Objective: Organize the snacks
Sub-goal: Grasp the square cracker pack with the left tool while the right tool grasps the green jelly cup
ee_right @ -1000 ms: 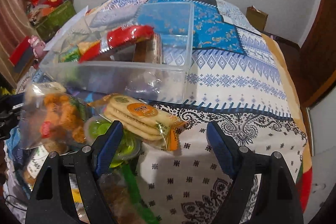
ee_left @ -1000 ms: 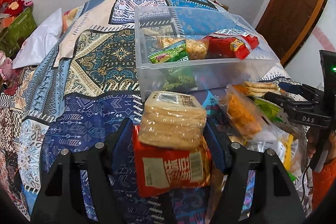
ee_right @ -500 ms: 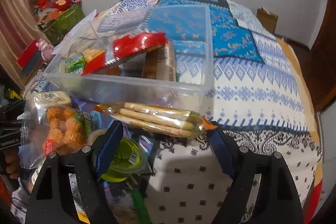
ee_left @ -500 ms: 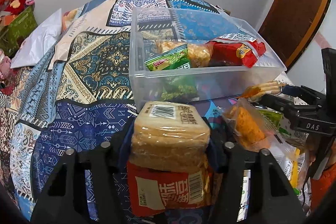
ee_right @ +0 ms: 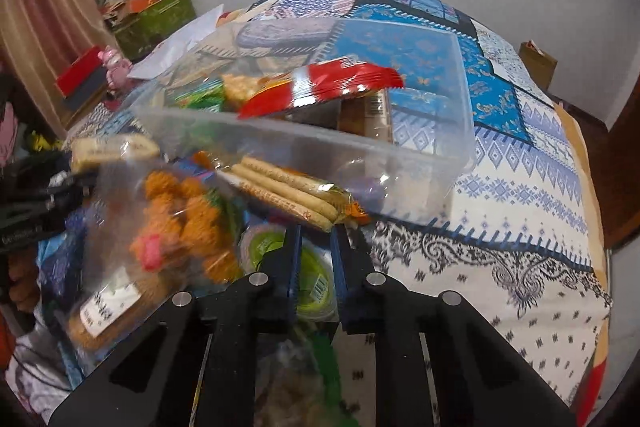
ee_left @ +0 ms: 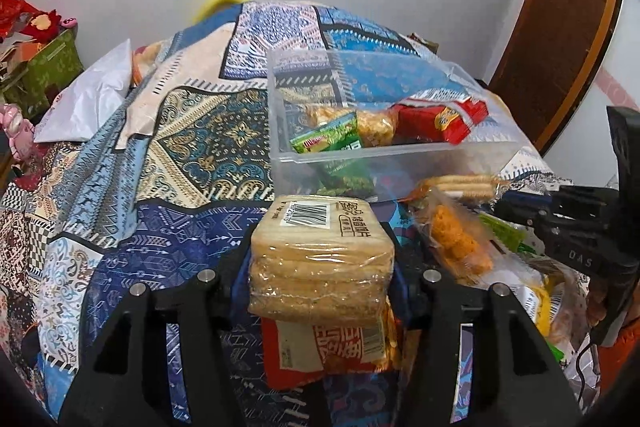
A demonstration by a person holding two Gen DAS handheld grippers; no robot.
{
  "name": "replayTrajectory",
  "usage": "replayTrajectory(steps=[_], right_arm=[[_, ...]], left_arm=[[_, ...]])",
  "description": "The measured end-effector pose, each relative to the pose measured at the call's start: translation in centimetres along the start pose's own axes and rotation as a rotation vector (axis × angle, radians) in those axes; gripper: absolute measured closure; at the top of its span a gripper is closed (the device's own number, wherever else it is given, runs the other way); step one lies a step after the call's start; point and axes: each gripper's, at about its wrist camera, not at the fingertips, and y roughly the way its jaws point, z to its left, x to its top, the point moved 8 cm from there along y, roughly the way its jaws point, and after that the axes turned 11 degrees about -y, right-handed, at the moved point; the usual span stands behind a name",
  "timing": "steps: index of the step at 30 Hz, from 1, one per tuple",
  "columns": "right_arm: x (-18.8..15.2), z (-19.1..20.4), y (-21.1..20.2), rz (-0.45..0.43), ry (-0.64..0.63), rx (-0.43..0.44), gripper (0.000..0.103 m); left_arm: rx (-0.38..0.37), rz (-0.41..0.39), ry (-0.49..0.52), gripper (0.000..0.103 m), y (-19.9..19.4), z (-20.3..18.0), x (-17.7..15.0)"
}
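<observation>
My left gripper (ee_left: 320, 279) is shut on a clear pack of square tan crackers (ee_left: 320, 263) with a barcode label, held above the bed just in front of the clear plastic bin (ee_left: 360, 155). The bin holds a green packet (ee_left: 328, 139), a red packet (ee_left: 436, 115) and a yellow snack. My right gripper (ee_right: 314, 259) is shut on the end of a pack of round biscuits (ee_right: 288, 191), lifted beside the bin's near wall (ee_right: 304, 147). It shows in the left wrist view (ee_left: 576, 219) at the right.
A red snack bag (ee_left: 340, 351) lies under the crackers. A bag of orange puffs (ee_right: 180, 223), a green cup (ee_right: 312, 271) and other packets are piled on the patterned bedspread (ee_right: 520, 227). A wooden door (ee_left: 560, 19) stands at the right.
My left gripper closed on the cracker pack and lifted it toward the bin. My right gripper closed on the biscuit pack and raised it off the pile.
</observation>
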Motion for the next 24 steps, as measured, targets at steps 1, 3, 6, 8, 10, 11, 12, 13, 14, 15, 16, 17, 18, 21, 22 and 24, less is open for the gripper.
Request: replayTrajectory(steps=[1, 3, 6, 8, 10, 11, 12, 13, 14, 15, 16, 17, 18, 21, 22, 24], right_arm=[[-0.1, -0.1, -0.5, -0.002, 0.006, -0.013, 0.089], [-0.1, -0.5, -1.2, -0.003, 0.034, -0.016, 0.088], [-0.1, -0.8, -2.1, -0.019, 0.075, -0.005, 0.062], [0.0, -0.7, -2.6, -0.046, 0.091, 0.001, 0.040], [-0.1, -0.3, -2.2, -0.034, 0.085, 0.006, 0.040], [-0.2, 0.0, -1.6, -0.019, 0.084, 0.016, 0.040], [-0.3, 0.2, -1.2, -0.006, 0.086, 0.023, 0.040], [-0.5, 0.3, -0.3, 0.016, 0.091, 0.033, 0.040], [-0.8, 0.4, 0.2, 0.029, 0.095, 0.038, 0.040], [-1.0, 0.3, 1.2, 0.051, 0.106, 0.043, 0.040], [-1.1, 0.4, 1.5, 0.059, 0.115, 0.050, 0.040], [-1.2, 0.4, 1.9, 0.065, 0.133, 0.068, 0.040], [-1.3, 0.3, 2.1, 0.064, 0.148, 0.079, 0.040], [-1.2, 0.2, 2.3, 0.060, 0.158, 0.101, 0.047], [-1.2, 0.3, 2.2, 0.058, 0.153, 0.099, 0.047], [-1.3, 0.5, 1.9, 0.053, 0.138, 0.088, 0.048]], left_arm=[[0.002, -0.008, -0.003, 0.048, -0.4, 0.1, 0.0], [0.002, -0.021, -0.006, 0.048, -1.1, 0.1, 0.2], [-0.013, -0.043, -0.009, 0.048, -2.4, 0.1, 0.3], [-0.018, -0.054, -0.006, 0.048, -3.2, -0.1, 0.2], [-0.023, -0.058, -0.003, 0.048, -3.6, -0.3, 0.2], [-0.025, -0.059, -0.003, 0.048, -3.8, -0.3, 0.2], [-0.027, -0.059, -0.002, 0.048, -3.9, -0.4, 0.1], [-0.028, -0.060, -0.002, 0.048, -4.0, -0.5, 0.1], [-0.029, -0.060, -0.003, 0.048, -4.1, -0.4, 0.1], [-0.031, -0.060, -0.004, 0.048, -4.1, -0.4, 0.0], [-0.032, -0.060, -0.004, 0.048, -4.2, -0.4, 0.0], [-0.032, -0.060, -0.004, 0.048, -4.2, -0.4, 0.0], [-0.031, -0.060, -0.003, 0.048, -4.2, -0.4, -0.1], [-0.030, -0.060, -0.003, 0.048, -4.2, -0.3, -0.1], [-0.029, -0.062, -0.004, 0.048, -4.2, -0.3, 0.0], [-0.031, -0.066, -0.009, 0.048, -4.3, -0.3, 0.2]])
